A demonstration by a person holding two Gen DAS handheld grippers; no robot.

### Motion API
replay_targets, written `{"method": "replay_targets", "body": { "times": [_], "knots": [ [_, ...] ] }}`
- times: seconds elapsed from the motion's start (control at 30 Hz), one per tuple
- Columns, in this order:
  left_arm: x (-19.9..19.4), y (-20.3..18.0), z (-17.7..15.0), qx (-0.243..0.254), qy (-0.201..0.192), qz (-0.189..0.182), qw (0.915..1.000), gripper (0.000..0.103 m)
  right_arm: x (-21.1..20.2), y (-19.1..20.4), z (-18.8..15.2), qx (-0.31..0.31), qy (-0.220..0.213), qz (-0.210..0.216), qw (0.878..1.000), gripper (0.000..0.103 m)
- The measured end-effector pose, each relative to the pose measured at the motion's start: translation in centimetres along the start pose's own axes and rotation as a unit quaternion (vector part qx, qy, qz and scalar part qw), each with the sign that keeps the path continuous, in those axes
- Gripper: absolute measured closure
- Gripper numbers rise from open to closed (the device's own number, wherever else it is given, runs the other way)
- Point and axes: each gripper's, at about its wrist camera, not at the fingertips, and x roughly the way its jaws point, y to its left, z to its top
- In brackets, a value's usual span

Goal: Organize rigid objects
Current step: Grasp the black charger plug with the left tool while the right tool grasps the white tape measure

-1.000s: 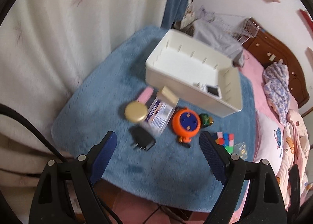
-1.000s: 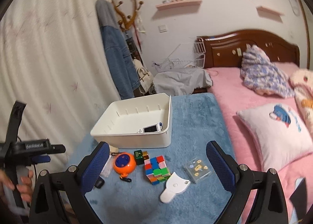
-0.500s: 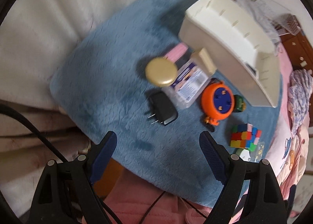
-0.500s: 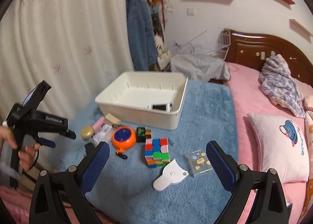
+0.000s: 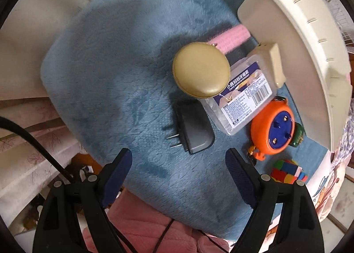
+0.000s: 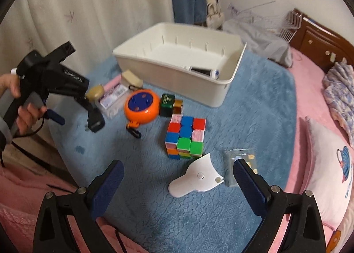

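Left gripper moved closer above black charger, wide open, empty; right gripper open, empty; gold compact adjacent.

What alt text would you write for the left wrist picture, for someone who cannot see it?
An open hand-held gripper hovers over a blue plush mat, its blue-padded fingers framing a black plug adapter. Beyond lie a round gold case, a clear labelled box, an orange reel and a white bin.
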Motion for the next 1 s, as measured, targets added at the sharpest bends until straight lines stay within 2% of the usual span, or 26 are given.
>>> {"method": "replay_targets", "body": {
  "times": [0.2,0.37,0.5,0.87,1.0],
  "knots": [
    [2.8,-0.4,1.3,-0.011,0.046,0.015,0.9987,0.015,2.9,-0.6,0.3,-0.027,0.056,0.000,0.998,0.003],
    [4.3,0.0,1.9,-0.022,0.069,0.029,0.9970,0.015,5.3,-1.3,0.2,-0.046,0.102,-0.002,0.994,0.003],
    [5.1,0.3,2.1,-0.027,0.084,0.033,0.9956,0.015,7.1,-1.2,-0.4,-0.088,0.137,-0.015,0.987,0.003],
    [6.9,0.6,3.2,-0.025,0.110,0.033,0.9931,0.017,9.9,-0.5,-1.5,-0.134,0.183,-0.013,0.974,0.003],
    [7.2,-0.3,3.6,-0.015,0.111,0.036,0.9931,0.021,10.9,-0.1,-2.0,-0.151,0.199,-0.017,0.968,0.004]
  ]
}}
